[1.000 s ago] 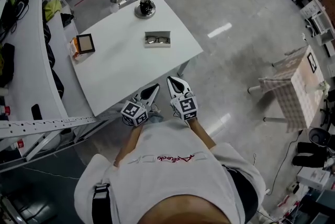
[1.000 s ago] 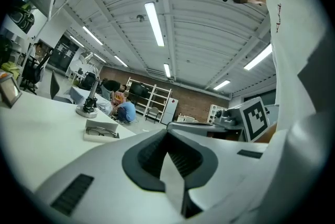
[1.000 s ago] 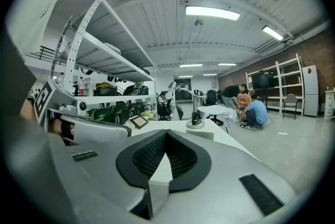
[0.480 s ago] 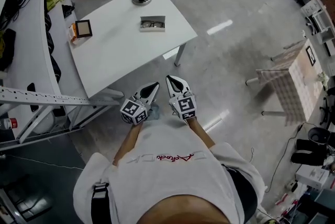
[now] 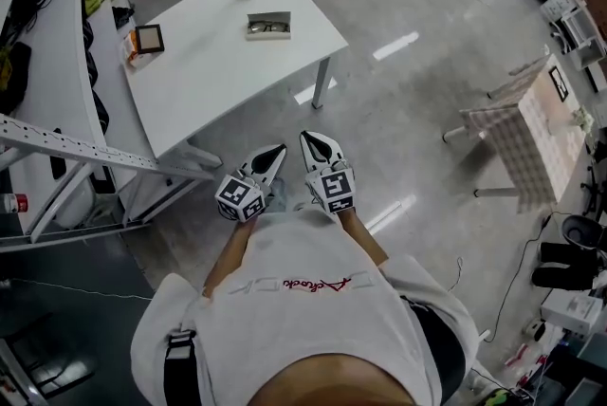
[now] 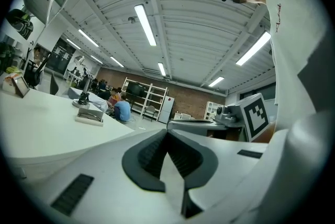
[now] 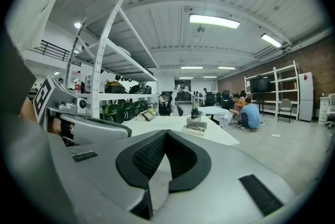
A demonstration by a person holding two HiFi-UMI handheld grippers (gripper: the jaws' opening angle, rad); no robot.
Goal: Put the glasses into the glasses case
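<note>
Your left gripper [image 5: 278, 154] and right gripper [image 5: 310, 142] hang at your chest, each with its jaws pressed together on nothing. The white rectangular surface [image 5: 204, 72] stands well apart from you. On it, the pale open glasses case [image 5: 268, 34] seems to hold the dark-framed glasses [image 5: 270, 26] already. At most the lid may need closing, but it's too small to tell.
</note>
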